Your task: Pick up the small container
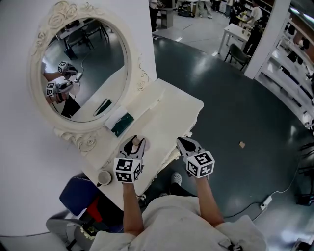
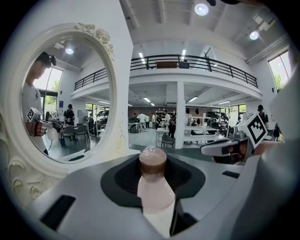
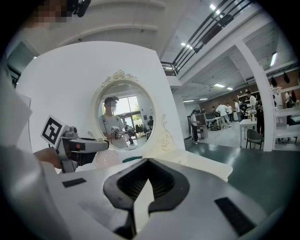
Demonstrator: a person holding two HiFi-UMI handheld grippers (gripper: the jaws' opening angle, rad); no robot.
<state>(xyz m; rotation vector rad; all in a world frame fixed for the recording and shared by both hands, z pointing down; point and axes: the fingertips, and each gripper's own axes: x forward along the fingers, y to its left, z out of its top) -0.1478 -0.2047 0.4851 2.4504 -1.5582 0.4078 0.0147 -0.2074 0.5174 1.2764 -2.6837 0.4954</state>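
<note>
Left gripper (image 1: 135, 145) gripping container (image 2: 154, 192), right (image 3: 136, 206) seemingly closed

Large open hall, workshop or lab type, two levels. A mezzanine with a dark railing (image 2: 187, 61) runs across the far side on a white column (image 2: 180, 115). Round ceiling lights (image 2: 201, 8) overhead. Floor (image 1: 235, 108) dark and glossy, with a cable and power strip (image 1: 267, 201) lying on it. White work tables (image 1: 235, 33) and chairs (image 1: 237, 53) stand in the open, with people (image 2: 140, 121) standing farther back. Shelving racks (image 1: 294, 73) line one edge. In the foreground is a staged domestic corner: an ornate oval mirror (image 1: 86, 68) on a white vanity surface (image 1: 167, 108), backed by a free-standing white partition (image 1: 19, 147).
</note>
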